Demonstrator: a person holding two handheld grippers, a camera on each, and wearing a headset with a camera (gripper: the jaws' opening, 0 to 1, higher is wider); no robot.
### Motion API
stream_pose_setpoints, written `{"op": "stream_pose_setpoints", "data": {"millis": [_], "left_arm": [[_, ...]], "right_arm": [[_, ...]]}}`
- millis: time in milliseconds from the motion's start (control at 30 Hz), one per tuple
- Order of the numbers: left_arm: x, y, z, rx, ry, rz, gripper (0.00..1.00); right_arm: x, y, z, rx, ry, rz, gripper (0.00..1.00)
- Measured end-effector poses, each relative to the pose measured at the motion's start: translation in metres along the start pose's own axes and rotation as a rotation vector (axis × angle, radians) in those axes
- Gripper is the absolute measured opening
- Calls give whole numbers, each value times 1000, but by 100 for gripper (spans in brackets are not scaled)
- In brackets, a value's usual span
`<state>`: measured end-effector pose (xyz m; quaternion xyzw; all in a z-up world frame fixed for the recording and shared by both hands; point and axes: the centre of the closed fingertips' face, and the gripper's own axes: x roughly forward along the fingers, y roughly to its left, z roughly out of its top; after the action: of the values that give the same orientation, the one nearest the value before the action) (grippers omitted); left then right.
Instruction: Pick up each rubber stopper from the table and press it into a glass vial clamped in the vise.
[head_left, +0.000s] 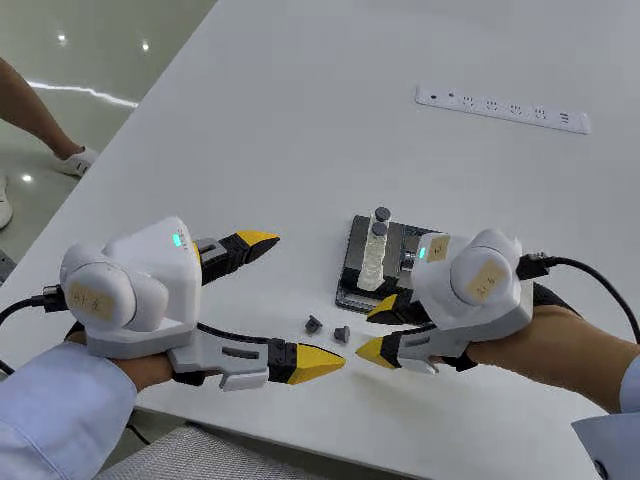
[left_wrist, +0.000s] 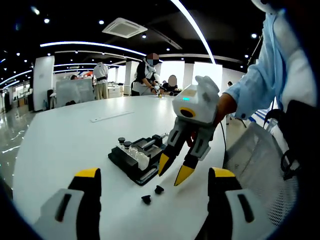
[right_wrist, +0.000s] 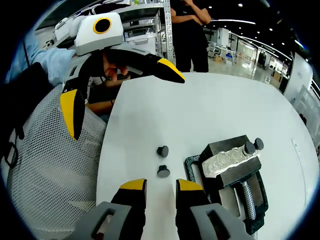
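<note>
I am looking steeply down on the table (head_left: 300, 100) from close above. My two gripper views are facing each other low across it, all three sharing the vise (head_left: 358, 250) and stoppers (head_left: 314, 324).

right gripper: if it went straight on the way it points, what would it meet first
Most likely the nearer rubber stopper, on the table just ahead of the open right gripper, in line with its gap; the second rubber stopper lies beyond. The gripper's height is unclear.

Two loose grey stoppers (head_left: 313, 324) on table (head_left: 300, 120) beside black vise (head_left: 357, 245); clamped clear vials (head_left: 372, 262), two stoppered.
</note>
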<state>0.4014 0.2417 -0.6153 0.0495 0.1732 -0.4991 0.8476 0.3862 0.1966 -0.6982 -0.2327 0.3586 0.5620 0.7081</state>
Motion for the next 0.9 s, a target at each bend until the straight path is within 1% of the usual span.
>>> {"op": "stream_pose_setpoints", "data": {"millis": [233, 300, 467, 600, 733, 767, 900], "left_arm": [[-1, -3, 1, 0, -4, -4, 87], [-1, -3, 1, 0, -5, -6, 87], [-3, -3, -1, 15, 8, -11, 88], [-2, -3, 0, 29, 15, -14, 88], [-1, -1, 3, 34, 13, -14, 88], [-1, -1, 3, 32, 11, -14, 88], [0, -1, 4, 31, 11, -14, 88]], "right_arm": [[10, 2, 3, -5, -27, 11, 20], [12, 3, 2, -20, -32, 10, 19], [14, 1, 0, -23, -37, 6, 19], [16, 2, 1, -29, -45, 14, 18], [18, 1, 2, -34, -48, 13, 17], [19, 1, 3, -35, -56, 12, 17], [21, 0, 3, -39, -55, 19, 15]]}}
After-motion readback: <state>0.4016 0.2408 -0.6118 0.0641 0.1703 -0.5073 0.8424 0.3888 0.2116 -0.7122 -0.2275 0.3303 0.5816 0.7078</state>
